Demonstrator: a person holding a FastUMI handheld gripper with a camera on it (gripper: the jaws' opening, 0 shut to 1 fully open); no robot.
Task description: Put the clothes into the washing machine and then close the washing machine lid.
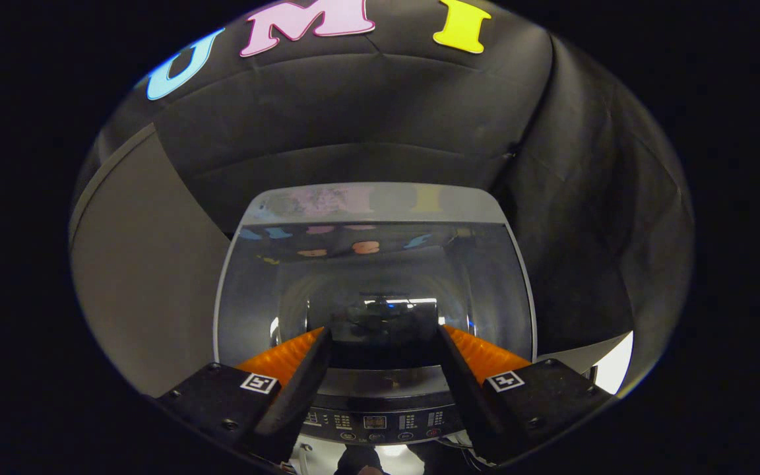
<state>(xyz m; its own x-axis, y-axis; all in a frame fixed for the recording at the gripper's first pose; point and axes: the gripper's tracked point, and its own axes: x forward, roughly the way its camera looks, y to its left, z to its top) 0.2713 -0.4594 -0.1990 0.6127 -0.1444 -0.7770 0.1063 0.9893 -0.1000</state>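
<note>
The claw (383, 343) is spread wide, its two fingers (301, 379) holding nothing, with a broad gap between them. Below and just ahead of the fingers sits the washing machine (380, 396), its glossy dark lid (380, 277) lying flat and closed over the top. The control panel (373, 421) runs along the machine's near edge, between the fingers. No clothes can be made out.
</note>
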